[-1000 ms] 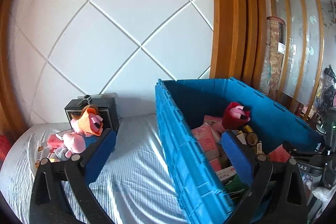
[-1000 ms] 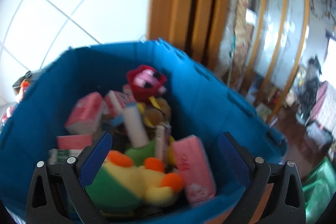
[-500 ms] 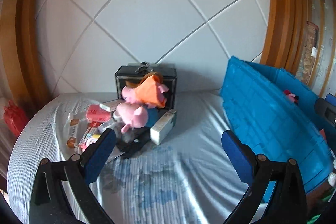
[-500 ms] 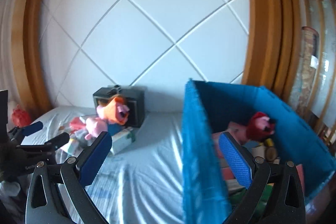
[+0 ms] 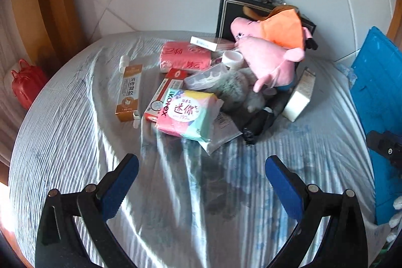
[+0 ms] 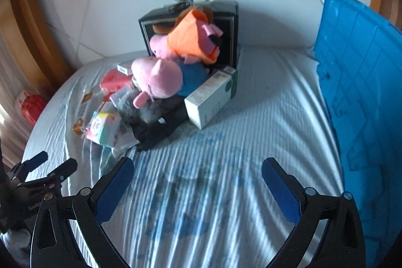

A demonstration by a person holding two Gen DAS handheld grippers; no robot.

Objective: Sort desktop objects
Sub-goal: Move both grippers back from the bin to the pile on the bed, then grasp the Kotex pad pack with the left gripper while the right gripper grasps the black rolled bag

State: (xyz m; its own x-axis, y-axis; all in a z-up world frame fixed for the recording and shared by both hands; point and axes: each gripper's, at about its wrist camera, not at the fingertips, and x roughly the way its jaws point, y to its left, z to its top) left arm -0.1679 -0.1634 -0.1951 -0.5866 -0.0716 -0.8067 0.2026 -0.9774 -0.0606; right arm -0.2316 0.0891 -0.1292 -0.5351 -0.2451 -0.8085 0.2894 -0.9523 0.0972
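Note:
A pile of objects lies on the striped cloth: a Kotex pack (image 5: 187,113), an orange tube box (image 5: 129,92), a pink tissue pack (image 5: 184,59), two pink pig plush toys (image 5: 270,59) (image 6: 160,78), a grey furry thing (image 5: 235,88) and a white box (image 6: 211,98). A black case (image 6: 230,24) stands behind them. The blue crate (image 6: 361,97) stands at the right. My left gripper (image 5: 201,182) is open and empty, short of the pile. My right gripper (image 6: 197,185) is open and empty over bare cloth; the left gripper (image 6: 54,166) shows at its lower left.
A white panelled wall with wooden trim rises behind the table. A red bag (image 5: 26,82) sits off the table's left edge. The cloth (image 6: 251,142) lies between pile and crate.
Both grippers have swung left, away from the blue crate, and dropped toward the pile on the cloth. The crate's inside is out of view now. Both stay open.

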